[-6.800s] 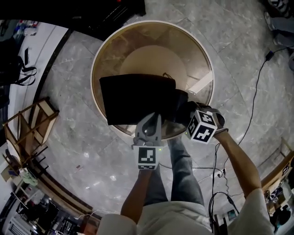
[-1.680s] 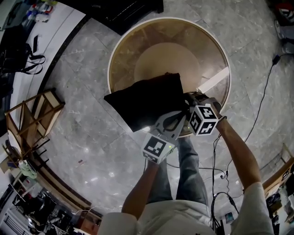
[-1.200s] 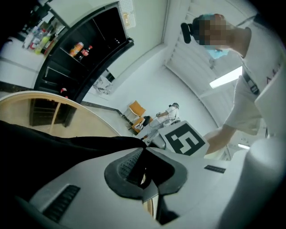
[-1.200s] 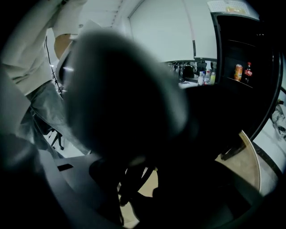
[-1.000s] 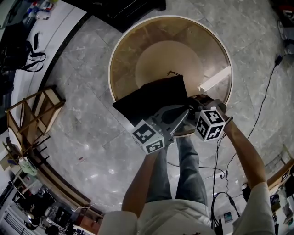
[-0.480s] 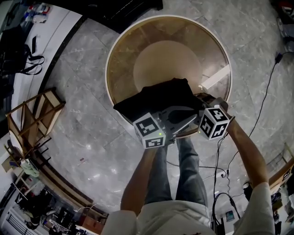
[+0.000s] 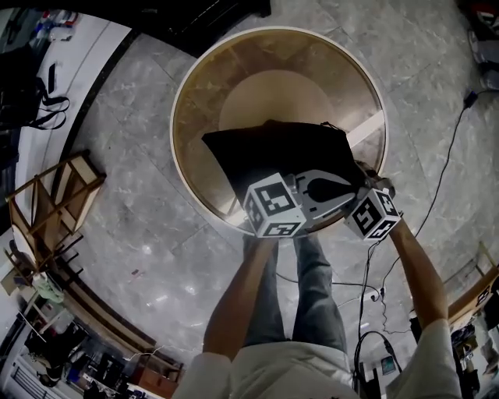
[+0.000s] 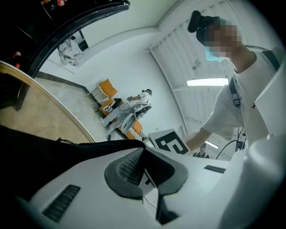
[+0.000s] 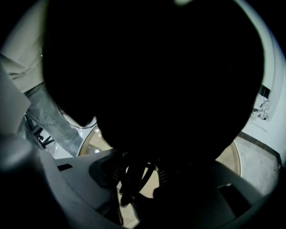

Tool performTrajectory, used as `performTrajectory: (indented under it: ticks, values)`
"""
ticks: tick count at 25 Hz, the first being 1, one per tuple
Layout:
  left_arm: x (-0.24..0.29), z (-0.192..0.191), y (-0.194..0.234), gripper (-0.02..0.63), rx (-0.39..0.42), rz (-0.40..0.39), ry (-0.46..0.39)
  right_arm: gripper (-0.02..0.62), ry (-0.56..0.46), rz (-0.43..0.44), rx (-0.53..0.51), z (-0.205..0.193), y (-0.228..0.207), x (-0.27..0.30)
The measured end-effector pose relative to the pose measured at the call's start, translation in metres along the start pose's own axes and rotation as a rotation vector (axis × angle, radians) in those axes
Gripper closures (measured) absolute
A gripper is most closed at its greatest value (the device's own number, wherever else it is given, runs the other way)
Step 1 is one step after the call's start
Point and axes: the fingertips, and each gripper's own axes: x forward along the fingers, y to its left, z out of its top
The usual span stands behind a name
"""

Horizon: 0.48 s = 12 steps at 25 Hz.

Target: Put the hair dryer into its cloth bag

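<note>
A black cloth bag (image 7: 281, 152) lies on the near half of the round wooden table (image 7: 187, 93). My left gripper (image 7: 352, 182) reaches level across the bag's near right corner. In the left gripper view it (image 8: 142, 156) is shut, with an edge of the black cloth (image 8: 67, 147) pinched between its pads. My right gripper (image 7: 363, 187) comes in beside it, cube (image 7: 374, 215) nearest me. Its view is filled by a black mass, the hair dryer (image 9: 156, 76), hard to tell from the cloth. The jaws (image 9: 138, 172) grip it, with black cord loops (image 9: 134, 176) between the pads.
A wooden rack (image 7: 47, 210) stands on the marble floor at the left. A cable (image 7: 444, 148) runs along the floor to the right of the table. The person's legs (image 7: 312, 288) are against the table's near edge. Dark furniture (image 7: 195, 12) lies beyond the table.
Both grippers have shifted to the right, the left one turning with it. The bag has been dragged and swung to the right on the table.
</note>
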Motion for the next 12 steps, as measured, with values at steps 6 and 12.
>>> performTrajectory:
  ticks: [6, 12]
  values:
    - [-0.008, -0.017, 0.01, 0.569, -0.034, 0.052, -0.006, 0.396, -0.019, -0.02, -0.017, -0.005, 0.003, 0.017]
    - [-0.01, -0.028, 0.023, 0.568, -0.025, 0.111, -0.029, 0.383, 0.001, -0.003, -0.002, -0.02, 0.005, 0.03]
